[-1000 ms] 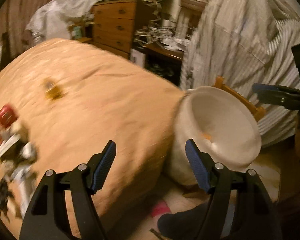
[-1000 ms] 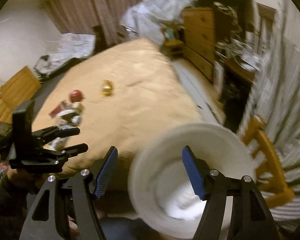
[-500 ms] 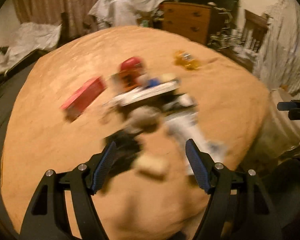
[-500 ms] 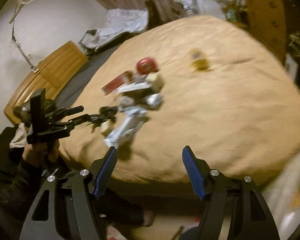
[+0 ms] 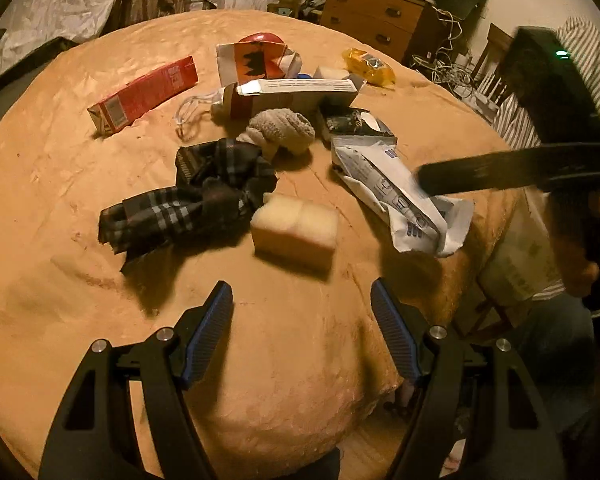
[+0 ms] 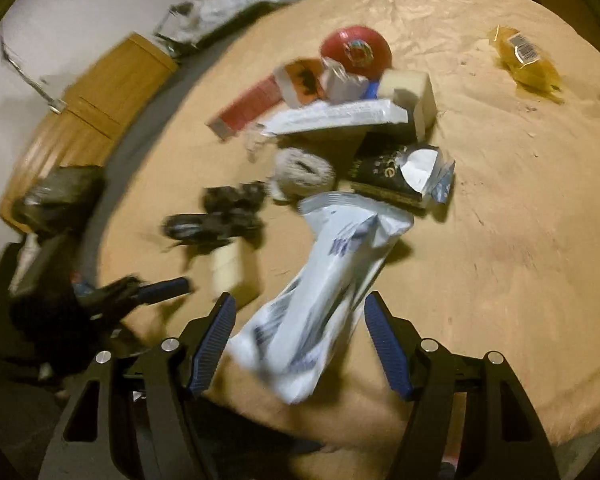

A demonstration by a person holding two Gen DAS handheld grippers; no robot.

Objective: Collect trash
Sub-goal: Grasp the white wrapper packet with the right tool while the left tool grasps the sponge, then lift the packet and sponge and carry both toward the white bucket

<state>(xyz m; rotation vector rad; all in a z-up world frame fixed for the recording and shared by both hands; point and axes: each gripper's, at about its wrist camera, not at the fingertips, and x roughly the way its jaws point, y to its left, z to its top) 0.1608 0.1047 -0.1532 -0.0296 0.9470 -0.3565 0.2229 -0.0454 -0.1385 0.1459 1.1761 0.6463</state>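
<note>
The left gripper (image 5: 302,320) hung at the bottom of its frame, jaws apart and holding nothing, just short of one pale sponge block (image 5: 294,226) at centre. One plaid cloth (image 5: 188,196) lay left of it. In the upper left sat one red carton (image 5: 144,96); one yellow wrapper (image 5: 368,66) lay at upper right. The right gripper (image 6: 298,338) stood spread too, one white plastic bag (image 6: 320,288) lying between its fingers, not clamped, on the tan bedspread (image 6: 500,240).
</note>
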